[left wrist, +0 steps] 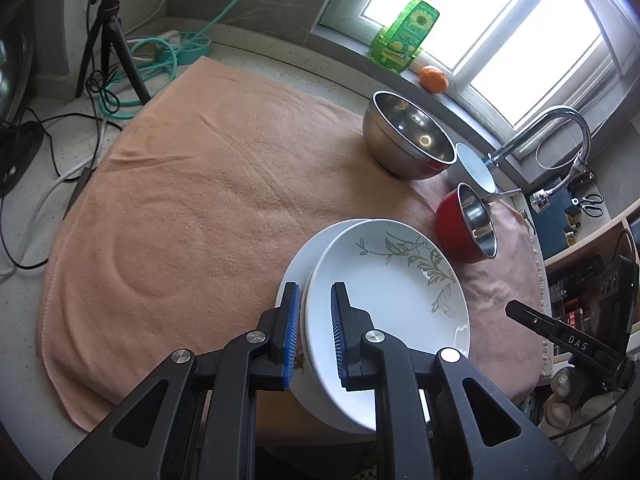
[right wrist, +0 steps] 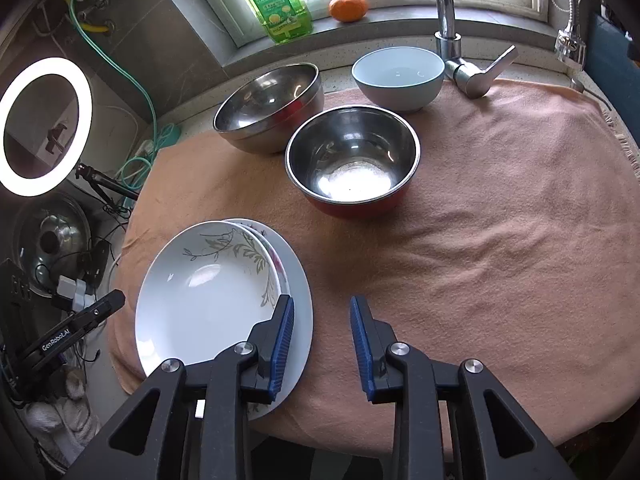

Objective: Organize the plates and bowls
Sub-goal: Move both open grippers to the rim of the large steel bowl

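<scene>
Three plates sit stacked at the near edge of the peach towel [left wrist: 208, 184] in the left wrist view, the top one a leaf-patterned plate [left wrist: 396, 280] tilted over a plain white plate [left wrist: 298, 276]. The left gripper [left wrist: 315, 332] has its blue-padded fingers [left wrist: 290, 332] spread on either side of the stack's near-left rim, one pad outside the rim and the other over the patterned plate's inner face; whether they touch it cannot be told. Far right on the towel stand a large steel bowl [left wrist: 408, 140], a red bowl [left wrist: 466, 226] with steel inside, and a pale blue bowl [left wrist: 476, 166] between them and the faucet [left wrist: 552, 128]. At the right edge the other gripper's finger reads "DAS". On the sill a green bottle [left wrist: 404, 34] carries a sunflower label, its text too small to read, beside an orange [left wrist: 433, 78].

In the right wrist view the right gripper [right wrist: 322, 344] has its fingers spread wide with nothing between them. Its left pad [right wrist: 282, 344] hangs over the right rim of the plate stack [right wrist: 208, 292], which lies near left on the bench; the right pad is over bare towel. The opposite gripper at far left bears "GenRobot.AI". Beyond, the red bowl [right wrist: 352, 160] stands mid-towel, the steel bowl [right wrist: 268, 106] just beside it far left, the blue bowl [right wrist: 400, 78] far right near the faucet. A ring light [right wrist: 44, 124] glows at left.
</scene>
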The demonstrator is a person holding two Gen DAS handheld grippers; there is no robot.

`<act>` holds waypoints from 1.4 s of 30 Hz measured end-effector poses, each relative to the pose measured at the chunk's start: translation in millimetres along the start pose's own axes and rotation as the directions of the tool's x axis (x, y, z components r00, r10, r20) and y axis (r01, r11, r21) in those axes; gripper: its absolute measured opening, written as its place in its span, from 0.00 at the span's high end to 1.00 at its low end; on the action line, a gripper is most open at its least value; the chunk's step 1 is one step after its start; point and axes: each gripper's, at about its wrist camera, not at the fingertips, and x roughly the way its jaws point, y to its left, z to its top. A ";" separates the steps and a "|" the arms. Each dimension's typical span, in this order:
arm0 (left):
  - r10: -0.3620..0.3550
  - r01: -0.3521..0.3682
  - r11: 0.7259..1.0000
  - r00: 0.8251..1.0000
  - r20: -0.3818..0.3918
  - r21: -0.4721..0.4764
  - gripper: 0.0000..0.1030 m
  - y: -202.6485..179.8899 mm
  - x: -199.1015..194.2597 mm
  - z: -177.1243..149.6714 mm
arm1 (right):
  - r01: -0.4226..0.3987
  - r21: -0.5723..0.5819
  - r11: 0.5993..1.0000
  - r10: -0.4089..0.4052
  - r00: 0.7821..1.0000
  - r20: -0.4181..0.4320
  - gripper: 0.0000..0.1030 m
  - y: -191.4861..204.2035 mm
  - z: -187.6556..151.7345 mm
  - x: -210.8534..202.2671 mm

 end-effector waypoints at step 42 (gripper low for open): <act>-0.110 0.116 0.989 0.991 -0.071 0.090 0.81 -36.5 64.4 151.4 | -0.072 0.130 0.989 0.060 0.994 0.089 0.69 -3.6 145.1 8.4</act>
